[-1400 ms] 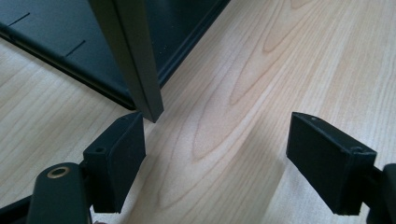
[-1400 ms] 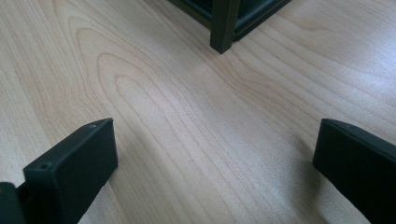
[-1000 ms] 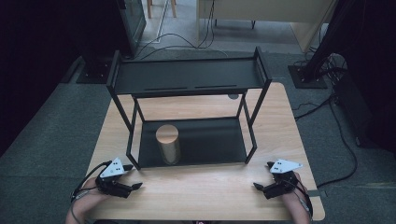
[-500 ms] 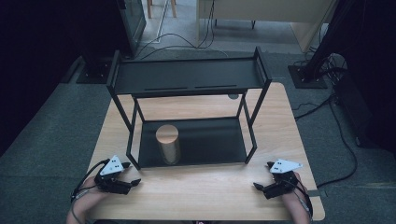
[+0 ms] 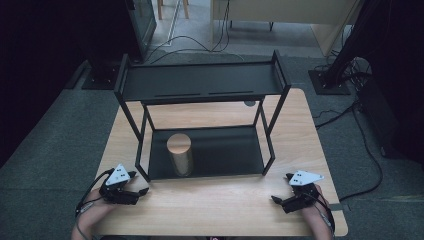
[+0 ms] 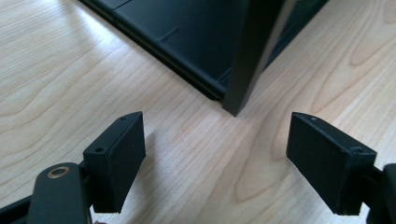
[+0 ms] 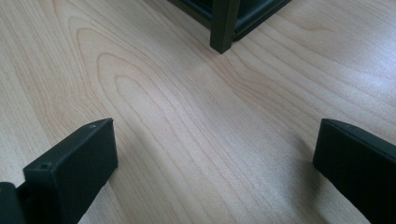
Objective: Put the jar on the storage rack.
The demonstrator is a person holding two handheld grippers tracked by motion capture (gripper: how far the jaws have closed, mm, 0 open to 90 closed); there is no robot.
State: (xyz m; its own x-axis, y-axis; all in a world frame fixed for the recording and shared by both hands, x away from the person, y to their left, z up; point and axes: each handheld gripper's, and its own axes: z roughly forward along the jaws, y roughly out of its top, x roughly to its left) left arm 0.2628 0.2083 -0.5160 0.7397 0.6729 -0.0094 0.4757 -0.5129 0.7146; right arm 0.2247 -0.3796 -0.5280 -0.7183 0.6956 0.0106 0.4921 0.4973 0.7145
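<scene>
Cylinder (image 5: 180, 154) — wooden, upright, long axis vertical — stands on the lower shelf (image 5: 225, 152) of the black rack (image 5: 202, 82), toward that shelf's left end, close behind the front-left leg (image 5: 141, 150).

Nearest the camera: left gripper (image 5: 142, 191) resting low on the table (image 5: 210, 205), just outside the rack's front-left corner, jaws spread wide with nothing between them. Seen from the left gripper view: bare wood grain between the two black pads (image 6: 120, 154), the rack leg (image 6: 246, 60) straight ahead and slightly right, the dark shelf edge running off behind it.

Right gripper (image 5: 276, 200) at the table's near right, well apart from the cylinder, jaws likewise wide and empty; rack's front-right leg (image 7: 224, 25) ahead of it in the right gripper view.

Farther back: cylinder ahead and to the right of the left gripper, with the leg between the two. Judged the nearer hand by a clear margin — left. A reach from there would likely need to swing in around the leg, pads meeting the cylinder from its sides, under the upper shelf.
</scene>
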